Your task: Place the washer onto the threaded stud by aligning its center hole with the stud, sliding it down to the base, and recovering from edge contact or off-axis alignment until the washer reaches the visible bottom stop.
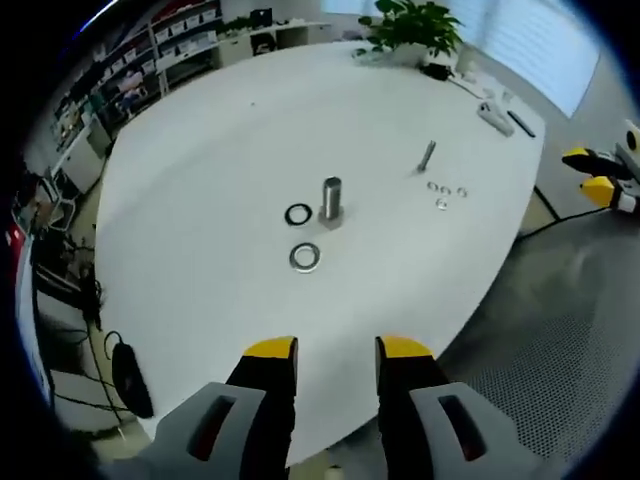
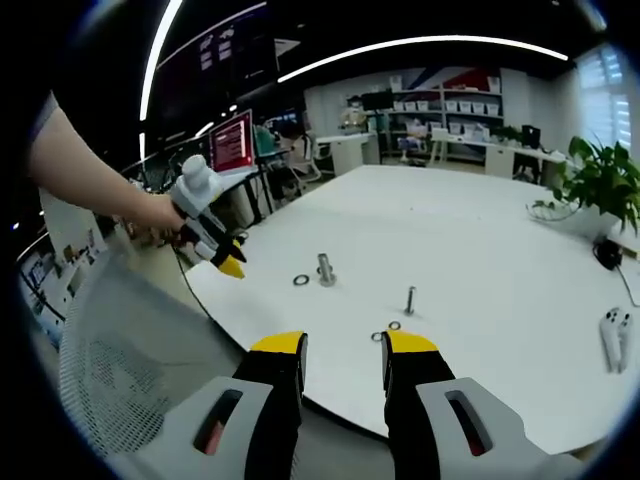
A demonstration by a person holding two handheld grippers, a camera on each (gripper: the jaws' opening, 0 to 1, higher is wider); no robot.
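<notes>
The broad white round counter [image 1: 200, 200] carries an upright threaded steel stud [image 1: 331, 201] — a dark ring washer [image 1: 298, 214] just beside it, a shiny steel washer [image 1: 305, 257] nearer. Well apart stands a slim tilted bolt [image 1: 427, 155] by several tiny washers [image 1: 445, 190] — a potted green plant [image 1: 412, 30] sits at the far edge.

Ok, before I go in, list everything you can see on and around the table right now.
Table: one, white, round.
Threaded stud: one, silver, upright mid-table.
Dark washer: one, flat beside the stud.
Silver washer: one, flat, nearer the left gripper.
Bolt: one, silver, standing apart from the stud.
Small washers: a few, silver, by the bolt.
Plant: one, green, far edge.
Controller: white, table edge.
Left gripper: yellow tips, open.
Right gripper: yellow tips, open.
</notes>
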